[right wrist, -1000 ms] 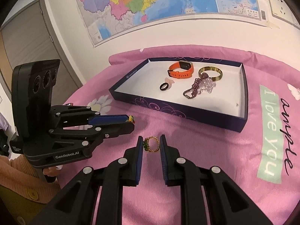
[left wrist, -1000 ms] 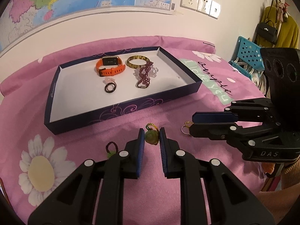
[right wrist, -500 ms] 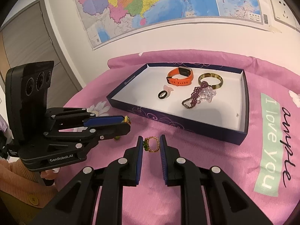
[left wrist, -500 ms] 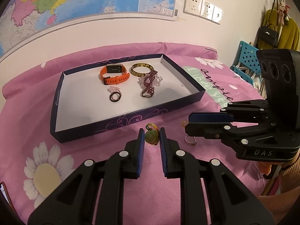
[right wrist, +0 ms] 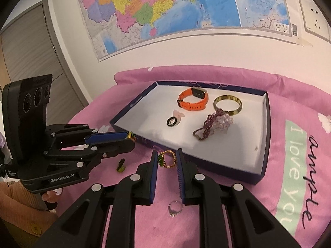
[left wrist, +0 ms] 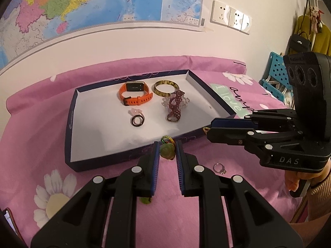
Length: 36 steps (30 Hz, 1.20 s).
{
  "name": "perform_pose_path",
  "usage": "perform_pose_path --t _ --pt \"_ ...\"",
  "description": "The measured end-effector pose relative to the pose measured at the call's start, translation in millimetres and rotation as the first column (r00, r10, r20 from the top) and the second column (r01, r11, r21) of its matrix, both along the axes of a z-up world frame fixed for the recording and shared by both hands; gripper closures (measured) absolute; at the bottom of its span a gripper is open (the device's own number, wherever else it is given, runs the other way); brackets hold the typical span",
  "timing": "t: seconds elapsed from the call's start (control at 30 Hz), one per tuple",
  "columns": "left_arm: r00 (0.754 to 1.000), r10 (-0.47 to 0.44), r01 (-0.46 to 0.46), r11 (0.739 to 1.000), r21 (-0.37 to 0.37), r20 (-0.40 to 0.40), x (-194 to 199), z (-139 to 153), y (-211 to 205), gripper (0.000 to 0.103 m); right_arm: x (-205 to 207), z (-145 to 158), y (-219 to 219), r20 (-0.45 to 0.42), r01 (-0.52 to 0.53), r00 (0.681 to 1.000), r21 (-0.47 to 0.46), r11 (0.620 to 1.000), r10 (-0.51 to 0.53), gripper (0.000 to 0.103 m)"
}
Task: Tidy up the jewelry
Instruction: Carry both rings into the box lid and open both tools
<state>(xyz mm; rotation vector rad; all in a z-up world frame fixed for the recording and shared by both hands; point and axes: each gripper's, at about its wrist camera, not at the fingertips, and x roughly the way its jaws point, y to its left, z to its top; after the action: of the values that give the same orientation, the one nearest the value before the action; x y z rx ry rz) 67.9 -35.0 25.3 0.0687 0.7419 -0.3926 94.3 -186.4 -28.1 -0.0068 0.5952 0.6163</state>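
Each carrying a piece toward the tray [left wrist: 70, 124] at frame centre, the left claw [left wrist: 167, 152] pinches a green pendant [left wrist: 167, 152] and the right claw [right wrist: 167, 159] a beaded ring [right wrist: 168, 158]; next, lift over the rim and release.

Pink bedspread [left wrist: 33, 128] under navy tray [left wrist: 69, 144], silver ring [left wrist: 219, 168].

A big colourful paper wall map [right wrist: 186, 10] is taped across the top of the white wall, white socket plates [left wrist: 230, 19] sit upper right, and a grey door [right wrist: 31, 47] is seen far left.
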Motion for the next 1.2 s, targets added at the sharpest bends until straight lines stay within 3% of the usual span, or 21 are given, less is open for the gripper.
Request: perform_pose_path --t 0.7,1.2 --pt "0.999 0.028 -0.028 1.0 0.011 0.023 23.0 7.7 0.5 0.087 29.7 10.9 -0.7 0.018 0.023 1.0 0.004 1.0 -0.023 0.087" --pt "0.999 0.042 -0.043 0.999 0.025 0.019 40.0 5.2 -0.2 0.087 47.9 0.3 5.7 -0.015 0.026 1.0 -0.004 1.0 -0.027 0.087"
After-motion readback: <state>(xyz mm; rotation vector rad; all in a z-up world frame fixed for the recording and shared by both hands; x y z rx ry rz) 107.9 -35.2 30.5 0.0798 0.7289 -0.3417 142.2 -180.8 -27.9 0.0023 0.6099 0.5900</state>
